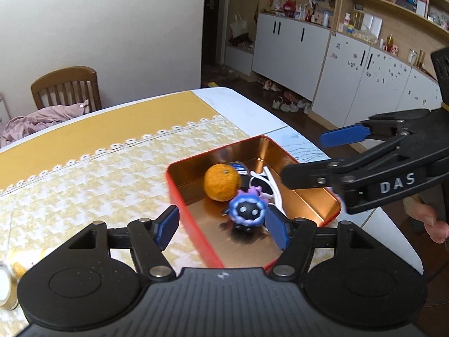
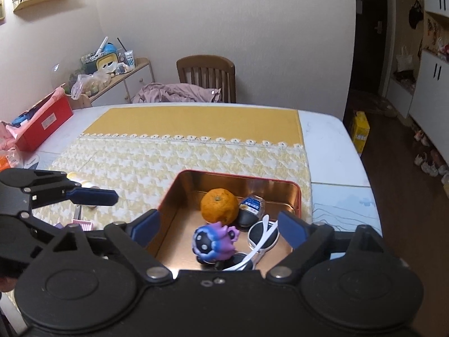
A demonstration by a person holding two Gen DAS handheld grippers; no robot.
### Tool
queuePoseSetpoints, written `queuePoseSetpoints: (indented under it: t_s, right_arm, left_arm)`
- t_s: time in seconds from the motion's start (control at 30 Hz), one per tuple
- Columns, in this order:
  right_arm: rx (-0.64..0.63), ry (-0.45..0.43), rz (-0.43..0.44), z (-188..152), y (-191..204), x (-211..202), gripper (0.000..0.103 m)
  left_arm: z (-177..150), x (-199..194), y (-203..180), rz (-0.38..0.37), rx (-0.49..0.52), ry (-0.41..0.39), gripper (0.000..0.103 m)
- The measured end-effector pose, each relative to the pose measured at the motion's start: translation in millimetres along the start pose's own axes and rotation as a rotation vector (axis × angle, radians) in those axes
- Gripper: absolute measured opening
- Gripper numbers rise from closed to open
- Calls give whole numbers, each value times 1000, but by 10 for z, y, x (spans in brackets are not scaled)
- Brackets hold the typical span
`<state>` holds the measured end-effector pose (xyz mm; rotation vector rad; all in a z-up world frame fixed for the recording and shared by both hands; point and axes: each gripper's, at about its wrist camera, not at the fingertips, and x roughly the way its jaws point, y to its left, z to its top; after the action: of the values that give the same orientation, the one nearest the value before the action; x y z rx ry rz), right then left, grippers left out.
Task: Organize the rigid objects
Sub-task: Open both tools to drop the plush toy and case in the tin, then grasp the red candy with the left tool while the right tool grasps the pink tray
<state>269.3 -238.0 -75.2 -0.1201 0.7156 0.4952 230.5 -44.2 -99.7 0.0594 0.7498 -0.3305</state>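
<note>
A red tin with a copper inside stands on the yellow tablecloth. In it lie an orange, a blue and purple toy figure, white sunglasses and a small blue-labelled item. My left gripper is open above the tin's near left rim, with nothing pressed between its pads. My right gripper is open wide above the tin, empty. In the left wrist view the right gripper hangs over the tin's right side.
Small bottles and a pink item lie on the cloth left of the tin. A red box stands at the table's far left. A wooden chair with pink cloth is behind the table. The table edge runs close on the right.
</note>
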Motion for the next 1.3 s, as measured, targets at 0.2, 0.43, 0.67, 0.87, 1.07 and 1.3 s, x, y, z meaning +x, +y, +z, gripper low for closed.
queuePoseSetpoints:
  t_s: [0.2, 0.43, 0.67, 0.87, 1.07, 1.3]
  right_arm:
    - [44, -35, 11, -14, 260, -115, 103]
    - [56, -36, 21, -77, 707, -104, 103]
    - [46, -19, 22, -160, 1193, -25, 103]
    - [59, -4, 40, -246, 1524, 119, 103]
    - [60, 33, 31, -333, 1789, 362, 103]
    - [28, 86, 38, -402, 2035, 680, 103]
  left_arm:
    - [-125, -303, 280, 27, -23, -52, 83]
    - [-312, -626, 684, 46, -44, -72, 83]
    - [-569, -936, 1153, 75, -65, -76, 84]
    - [-860, -1075, 1515, 124, -69, -62, 84]
    - [-1198, -1137, 1831, 140, -57, -15, 84]
    - [-1515, -1141, 2032, 93, -64, 30, 84]
